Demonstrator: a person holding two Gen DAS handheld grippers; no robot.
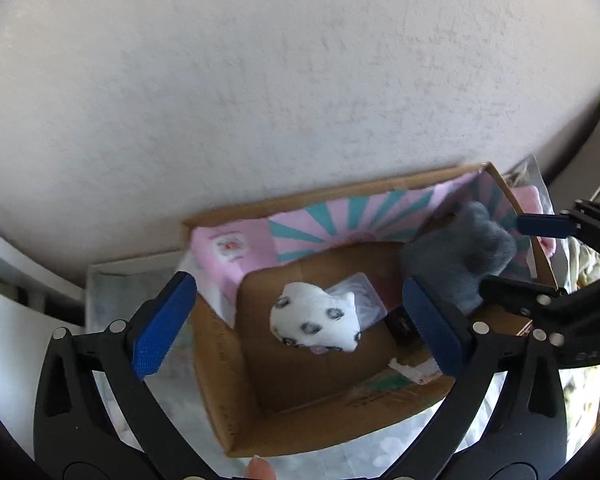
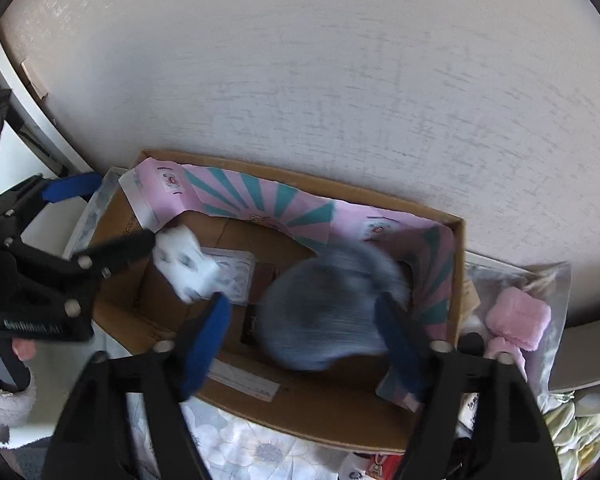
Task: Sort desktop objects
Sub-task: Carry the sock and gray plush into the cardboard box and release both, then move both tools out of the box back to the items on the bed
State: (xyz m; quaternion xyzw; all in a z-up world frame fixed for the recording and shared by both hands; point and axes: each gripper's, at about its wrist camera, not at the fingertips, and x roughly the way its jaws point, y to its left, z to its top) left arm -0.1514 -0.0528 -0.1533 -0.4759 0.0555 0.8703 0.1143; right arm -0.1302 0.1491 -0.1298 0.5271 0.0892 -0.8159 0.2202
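Grey plush (image 2: 324, 316) lies blurred between the right gripper (image 2: 304, 344)'s spread jaws, inside the cardboard box (image 2: 324, 412), nearest that hand; whether it touches the pads, unclear; left gripper (image 1: 296, 324) gapes, empty, above the white spotted plush (image 1: 316, 320).

A cardboard box (image 1: 236, 396) stands against the wall (image 1: 260, 80). Inside it, a spotted soft toy (image 1: 316, 322) lies left on a plastic packet (image 1: 364, 296), a furry toy (image 2: 324, 312) right; outside, right, a plush block (image 2: 518, 320)
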